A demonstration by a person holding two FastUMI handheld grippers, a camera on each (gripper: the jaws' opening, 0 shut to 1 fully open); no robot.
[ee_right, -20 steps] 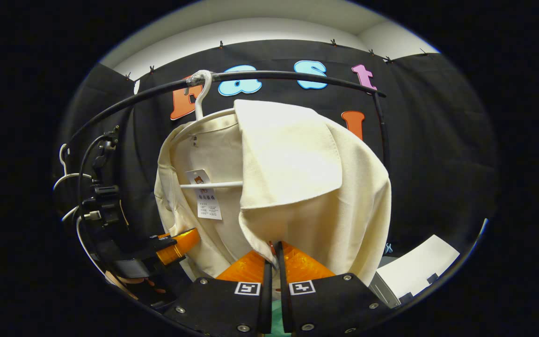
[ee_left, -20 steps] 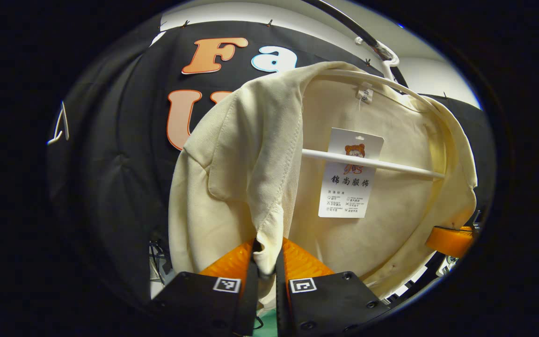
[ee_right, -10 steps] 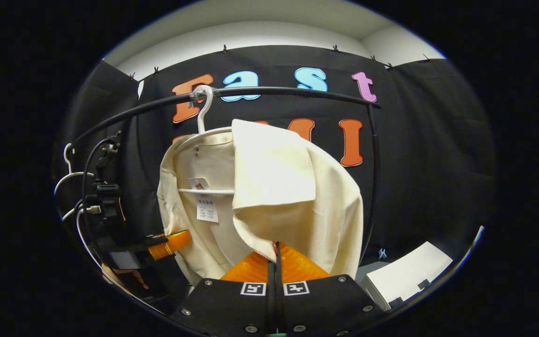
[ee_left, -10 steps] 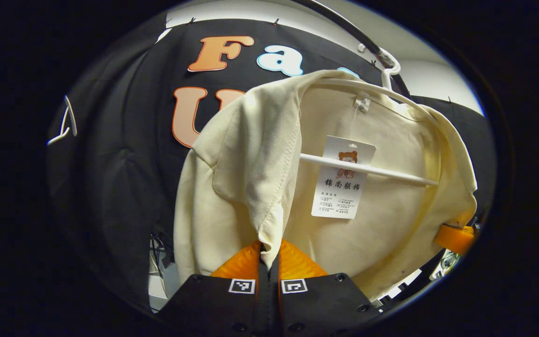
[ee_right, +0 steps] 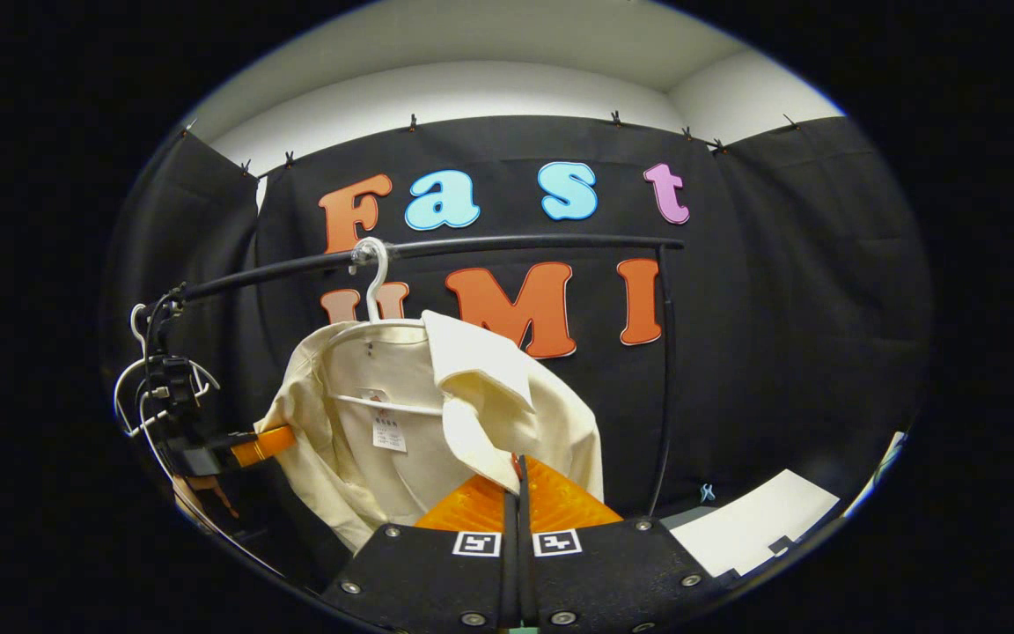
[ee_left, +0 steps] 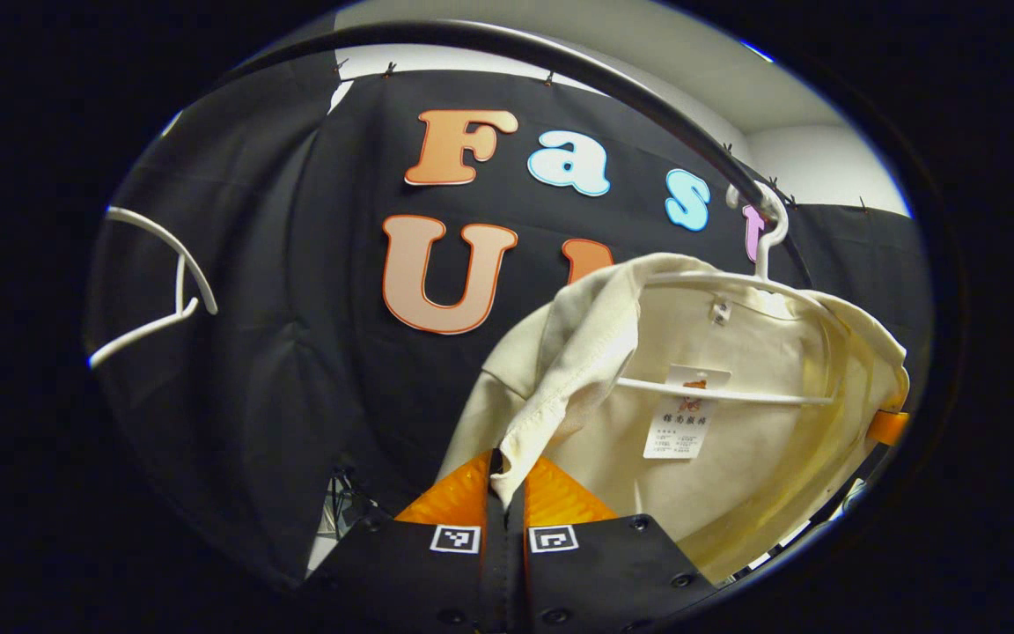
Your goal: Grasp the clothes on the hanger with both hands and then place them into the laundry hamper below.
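Note:
A cream shirt (ee_left: 736, 475) hangs open on a white hanger (ee_left: 727, 394) hooked over a black rail (ee_left: 613, 79). My left gripper (ee_left: 503, 471) is shut on the shirt's front edge, which folds up from between its fingers. In the right gripper view the same cream shirt (ee_right: 357, 458) hangs from the white hanger (ee_right: 371, 291) on the black rail (ee_right: 516, 246), and my right gripper (ee_right: 518, 471) is shut on the other front edge below the collar. The left gripper (ee_right: 252, 443) also appears at that view's left, at the shirt's far edge. A paper tag (ee_left: 683, 426) dangles inside the shirt.
An empty white hanger (ee_left: 155, 299) hangs at the left in the left gripper view. Cables and another hanger (ee_right: 155, 387) hang at the rail's left end. The rail's upright post (ee_right: 665, 379) stands right of the shirt. A white box (ee_right: 753, 528) lies at lower right.
Both grippers have pulled back and away from the rail, holding the front edges, so the shirt looks smaller and stretched toward me. The left jaws closed fully on the fabric.

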